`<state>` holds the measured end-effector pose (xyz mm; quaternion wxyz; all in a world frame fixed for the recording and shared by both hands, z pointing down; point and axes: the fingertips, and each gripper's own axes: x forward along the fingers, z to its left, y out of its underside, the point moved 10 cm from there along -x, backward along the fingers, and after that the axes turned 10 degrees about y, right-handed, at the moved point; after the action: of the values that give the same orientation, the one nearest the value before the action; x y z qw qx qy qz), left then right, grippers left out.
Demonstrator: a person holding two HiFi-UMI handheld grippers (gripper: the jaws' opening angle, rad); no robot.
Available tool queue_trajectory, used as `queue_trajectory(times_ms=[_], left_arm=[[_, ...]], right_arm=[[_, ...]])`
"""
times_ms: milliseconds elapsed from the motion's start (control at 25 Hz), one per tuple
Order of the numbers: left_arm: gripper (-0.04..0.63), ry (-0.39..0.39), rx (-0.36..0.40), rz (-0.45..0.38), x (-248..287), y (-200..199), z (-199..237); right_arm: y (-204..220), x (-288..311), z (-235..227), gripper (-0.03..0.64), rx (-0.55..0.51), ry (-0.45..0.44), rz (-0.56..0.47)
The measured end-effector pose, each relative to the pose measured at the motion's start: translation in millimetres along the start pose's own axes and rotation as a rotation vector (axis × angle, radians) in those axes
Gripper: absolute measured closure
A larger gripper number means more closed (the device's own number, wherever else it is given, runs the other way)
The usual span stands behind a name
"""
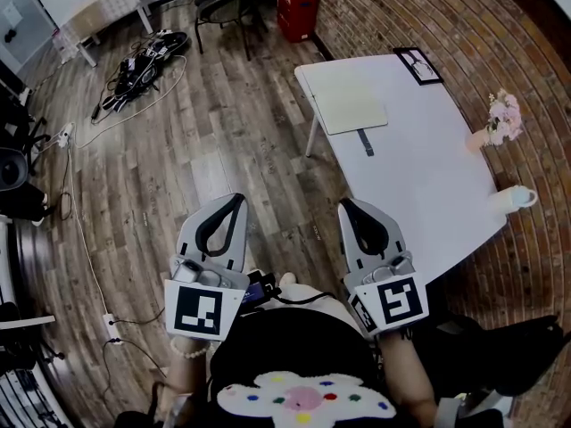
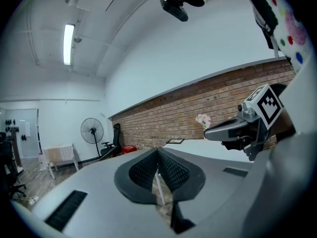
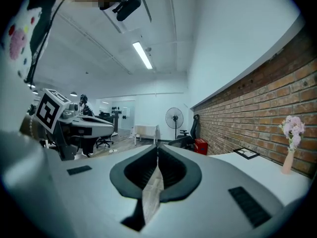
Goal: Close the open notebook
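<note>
The notebook (image 1: 348, 99) lies flat at the far left end of the white table (image 1: 428, 176), showing a pale cream face. A dark pen (image 1: 366, 141) lies just in front of it. My left gripper (image 1: 234, 197) is held over the wooden floor, close to my body, with its jaws shut and nothing between them (image 2: 158, 150). My right gripper (image 1: 346, 203) hangs at the table's near edge, also shut and empty (image 3: 157, 146). Both are well short of the notebook and point roughly level.
On the table stand a framed picture (image 1: 417, 65), a vase of pink flowers (image 1: 500, 121) and a white mug (image 1: 516, 198). A red crate (image 1: 297, 5) and a chair (image 1: 227, 3) stand behind it. Cables (image 1: 143, 61) lie on the floor at the left.
</note>
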<state>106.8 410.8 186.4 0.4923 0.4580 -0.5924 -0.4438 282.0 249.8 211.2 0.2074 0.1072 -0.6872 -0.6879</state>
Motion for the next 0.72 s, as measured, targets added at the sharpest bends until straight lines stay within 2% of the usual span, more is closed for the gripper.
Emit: queue_trajectory(times_ms=[360, 720], left_arm=[[0.578, 0.018, 0.011, -0.008, 12.1, -4.7, -11.7], [0.578, 0.004, 0.023, -0.016, 19.6, -6.9, -3.6]], right_arm=[[0.6, -3.9, -9.4, 0.580, -0.073, -0.001, 0.007], [-1.0, -0.2, -16.0, 0.580, -0.056, 0.009, -0.011]])
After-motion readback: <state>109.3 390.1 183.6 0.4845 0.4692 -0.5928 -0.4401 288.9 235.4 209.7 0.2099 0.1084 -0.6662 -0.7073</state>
